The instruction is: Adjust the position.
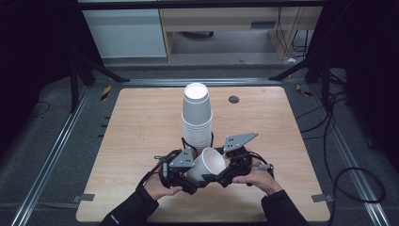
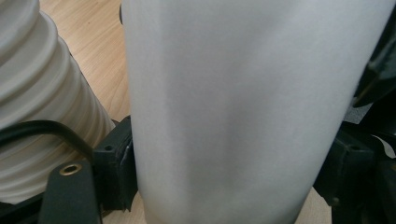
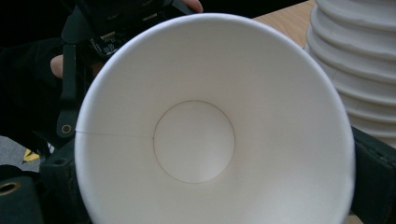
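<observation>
A single white paper cup [image 1: 211,162] lies tilted on its side above the near part of the wooden table [image 1: 141,122], its mouth turned to the right hand. My left gripper [image 1: 195,178] is shut on its lower wall; in the left gripper view the cup wall [image 2: 233,116] spans the gap between both jaws. My right gripper [image 1: 225,173] faces the cup's open mouth [image 3: 194,140], with a jaw lying against the rim on each side. A tall stack of upturned white cups [image 1: 196,117] stands just behind both grippers.
The ribbed stack [image 2: 32,93] is close on the left gripper's left and the stack [image 3: 359,60] on the right gripper's right. A small dark disc [image 1: 234,99] is set in the table's far side. Metal rails and cables run along the floor around the table.
</observation>
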A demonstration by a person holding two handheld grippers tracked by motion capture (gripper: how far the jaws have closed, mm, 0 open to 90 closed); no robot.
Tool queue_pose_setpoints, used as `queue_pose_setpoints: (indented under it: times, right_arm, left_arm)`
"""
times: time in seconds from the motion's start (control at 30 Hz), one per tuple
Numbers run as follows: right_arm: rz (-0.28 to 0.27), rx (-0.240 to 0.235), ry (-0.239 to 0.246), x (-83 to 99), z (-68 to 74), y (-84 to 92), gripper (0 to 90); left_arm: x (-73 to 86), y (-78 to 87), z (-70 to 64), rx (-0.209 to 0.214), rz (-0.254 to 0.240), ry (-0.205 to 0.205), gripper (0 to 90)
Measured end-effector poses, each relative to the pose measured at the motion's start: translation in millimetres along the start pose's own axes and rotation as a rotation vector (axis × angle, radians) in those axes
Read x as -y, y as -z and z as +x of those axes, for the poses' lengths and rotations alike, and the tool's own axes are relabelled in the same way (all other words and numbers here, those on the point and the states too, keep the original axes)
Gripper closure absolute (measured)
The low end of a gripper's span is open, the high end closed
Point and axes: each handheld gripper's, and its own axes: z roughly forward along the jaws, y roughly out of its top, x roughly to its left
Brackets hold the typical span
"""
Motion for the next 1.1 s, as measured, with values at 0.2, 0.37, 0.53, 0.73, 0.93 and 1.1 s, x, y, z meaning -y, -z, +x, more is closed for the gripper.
queue_pose_setpoints:
  times: [0.2,0.37,0.53,0.73,0.93,1.1]
  right_arm:
    - [-0.005,0.013,0.004,1.1,0.2,0.5,7.4]
    - [-0.005,0.021,0.013,1.2,1.1,0.9,8.9]
    - [-0.006,0.027,0.019,0.9,1.6,1.9,9.4]
    - [-0.017,0.026,0.019,-1.0,1.8,7.1,9.6]
    - [-0.047,0.057,0.014,-4.0,-1.1,21.1,9.5]
    - [-0.066,0.113,0.008,-4.8,-5.0,37.6,9.5]
  left_arm:
    - [0.4,-0.1,0.5,0.002,-0.001,0.006,22.0]
    - [0.4,-0.5,0.8,0.002,0.003,0.005,21.7]
    - [0.4,-0.5,1.3,0.004,-0.004,0.014,20.9]
    - [3.2,-0.7,3.8,-0.003,0.005,0.034,16.1]
    - [9.2,0.2,9.3,-0.022,0.030,0.057,14.0]
    - [15.8,6.3,15.0,-0.055,0.037,0.091,14.8]
